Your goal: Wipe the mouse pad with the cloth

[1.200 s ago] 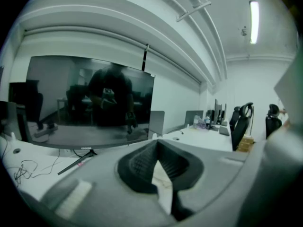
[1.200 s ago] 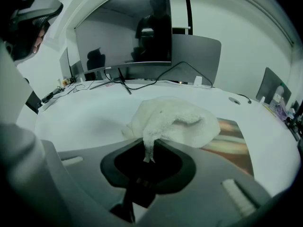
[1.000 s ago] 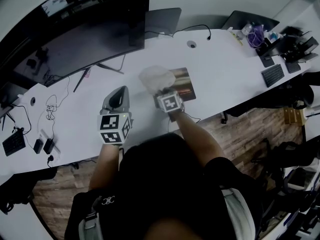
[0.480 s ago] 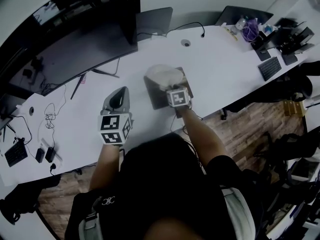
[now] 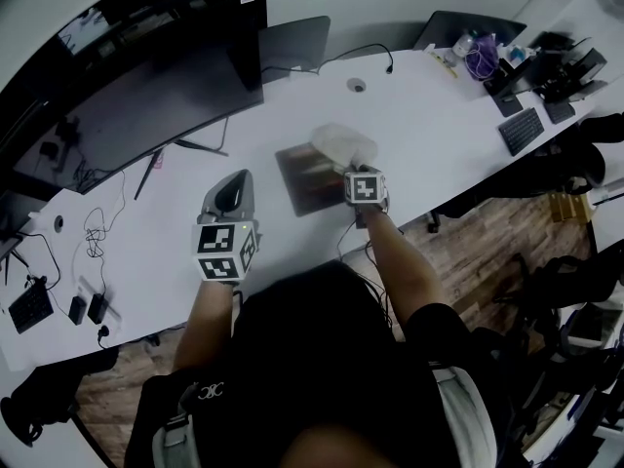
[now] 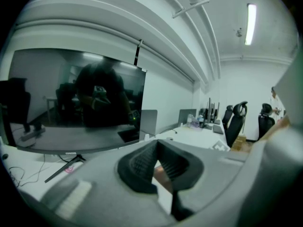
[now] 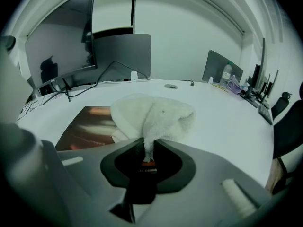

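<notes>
The dark mouse pad (image 5: 304, 178) lies flat on the white desk (image 5: 429, 135). My right gripper (image 5: 353, 169) is shut on a white fluffy cloth (image 5: 343, 144), which rests bunched on the pad's far right corner and spills onto the desk. In the right gripper view the cloth (image 7: 154, 116) fills the space ahead of the jaws, with the mouse pad (image 7: 87, 126) to its left. My left gripper (image 5: 234, 181) hovers over bare desk left of the pad, its jaws closed with nothing in them. In the left gripper view its pads (image 6: 142, 162) meet at the tip.
A large dark monitor (image 5: 127, 86) stands at the back left, with a laptop (image 5: 292, 42) behind the pad. Cables (image 5: 97, 222) and a small keyboard (image 5: 29, 305) lie far left. Another keyboard (image 5: 522, 130) and clutter sit far right. The desk's front edge runs just below the grippers.
My right gripper has dragged the cloth rightwards across the mouse pad, from its left side to its right corner. The left gripper has stayed in place.
</notes>
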`<action>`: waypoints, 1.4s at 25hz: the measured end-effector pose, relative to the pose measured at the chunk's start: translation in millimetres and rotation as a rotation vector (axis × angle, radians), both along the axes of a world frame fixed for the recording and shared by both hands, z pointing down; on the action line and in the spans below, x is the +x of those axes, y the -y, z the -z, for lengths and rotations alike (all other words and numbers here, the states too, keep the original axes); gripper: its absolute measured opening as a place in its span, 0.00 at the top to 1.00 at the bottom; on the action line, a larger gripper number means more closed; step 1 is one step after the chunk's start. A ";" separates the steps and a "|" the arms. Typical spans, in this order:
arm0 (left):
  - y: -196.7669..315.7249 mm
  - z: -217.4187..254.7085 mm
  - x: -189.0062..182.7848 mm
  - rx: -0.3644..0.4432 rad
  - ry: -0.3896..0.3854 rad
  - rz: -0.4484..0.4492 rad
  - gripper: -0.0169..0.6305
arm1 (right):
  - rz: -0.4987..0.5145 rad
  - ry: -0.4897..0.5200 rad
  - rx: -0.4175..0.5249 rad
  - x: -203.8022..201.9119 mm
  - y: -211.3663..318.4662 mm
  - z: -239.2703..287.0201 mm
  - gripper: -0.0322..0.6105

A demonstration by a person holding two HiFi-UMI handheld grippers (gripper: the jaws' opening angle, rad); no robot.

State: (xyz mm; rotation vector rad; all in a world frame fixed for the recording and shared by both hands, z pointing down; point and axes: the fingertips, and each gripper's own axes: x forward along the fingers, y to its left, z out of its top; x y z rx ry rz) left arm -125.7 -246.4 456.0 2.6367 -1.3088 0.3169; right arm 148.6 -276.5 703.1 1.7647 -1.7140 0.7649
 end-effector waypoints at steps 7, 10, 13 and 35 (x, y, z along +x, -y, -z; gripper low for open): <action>2.8 4.0 10.5 0.011 -0.008 -0.029 0.98 | -0.027 0.021 0.091 9.3 -4.7 20.4 0.86; 3.9 7.0 17.7 0.020 -0.013 -0.048 0.98 | -0.029 0.033 0.195 13.6 -2.6 43.2 0.86; 2.1 7.1 24.9 0.024 -0.017 -0.070 0.98 | -0.025 0.016 0.310 14.2 -7.1 83.1 0.86; -28.3 16.4 66.1 0.057 -0.038 -0.171 0.98 | 0.007 0.014 0.825 -40.8 -101.9 269.2 0.86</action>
